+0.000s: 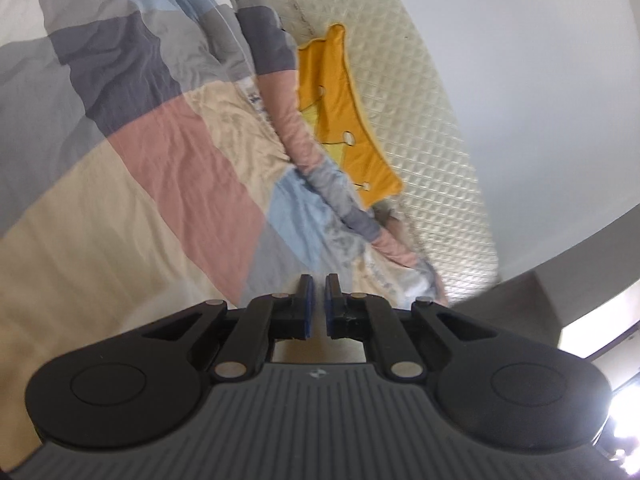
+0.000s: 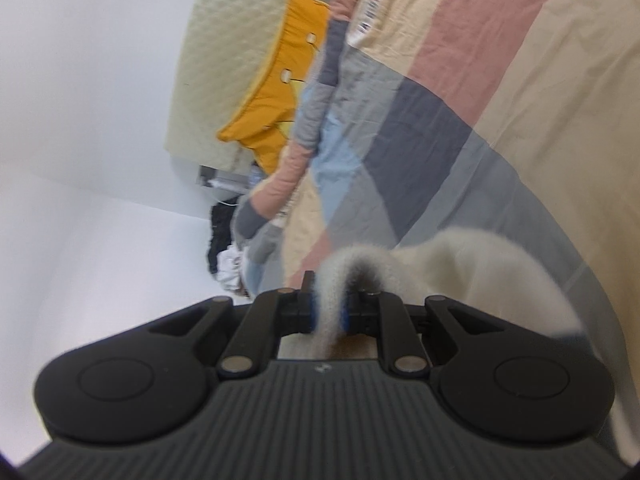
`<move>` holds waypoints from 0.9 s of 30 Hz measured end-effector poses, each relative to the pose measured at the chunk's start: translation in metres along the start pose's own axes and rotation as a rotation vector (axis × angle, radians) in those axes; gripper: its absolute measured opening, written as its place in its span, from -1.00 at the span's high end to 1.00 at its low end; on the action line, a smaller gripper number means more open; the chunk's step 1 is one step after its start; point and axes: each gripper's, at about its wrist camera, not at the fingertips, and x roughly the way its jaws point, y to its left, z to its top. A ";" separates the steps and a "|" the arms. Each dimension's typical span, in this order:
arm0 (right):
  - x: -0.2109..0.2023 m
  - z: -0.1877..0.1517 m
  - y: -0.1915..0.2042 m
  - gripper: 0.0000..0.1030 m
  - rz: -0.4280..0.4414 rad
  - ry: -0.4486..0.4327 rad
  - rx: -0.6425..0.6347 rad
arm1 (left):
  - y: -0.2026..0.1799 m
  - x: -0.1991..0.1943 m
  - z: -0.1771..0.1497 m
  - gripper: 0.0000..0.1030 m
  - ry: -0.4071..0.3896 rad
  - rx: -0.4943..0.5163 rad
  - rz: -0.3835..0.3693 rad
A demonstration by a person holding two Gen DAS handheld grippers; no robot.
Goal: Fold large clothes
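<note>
Cream fleece garment [image 2: 460,264]: fuzzy, off-white, one fold of it pinched between the blue pads of the right claw [image 2: 329,304]; the remainder drapes away to the right of that claw over the bed, its far end blurred. Seen in the right wrist view only.

Right claw: closed on the fleece fold, black linkage arms drawn in.

Left claw [image 1: 319,300]: jaws drawn together with only a thin slit between the blue pads, nothing between them; it hangs above the quilt.

Patchwork quilt [image 1: 140,160]: large blocks of cream, salmon pink, pale blue, grey and dark slate, lightly creased, covering the bed; its rolled edge [image 1: 304,148] runs along the side nearest the wall.

Mustard-yellow cloth [image 1: 340,92]: lies beside the quilt's rolled edge on a pale quilted mattress cover [image 1: 420,120], partly tucked under the quilt; small white marks on it, too small to identify.

White wall [image 1: 540,60]: plain, beyond the mattress.
</note>
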 end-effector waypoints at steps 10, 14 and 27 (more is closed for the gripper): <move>0.071 0.014 -0.056 0.72 -0.107 0.062 0.036 | 0.065 0.051 0.016 0.95 0.032 -0.044 0.045; 0.081 0.014 -0.064 0.73 -0.123 0.069 0.028 | 0.068 0.062 0.008 0.94 0.073 -0.026 0.056; 0.036 -0.004 -0.011 -0.17 -0.072 0.048 -0.260 | 0.023 0.032 -0.035 0.92 0.135 0.271 0.109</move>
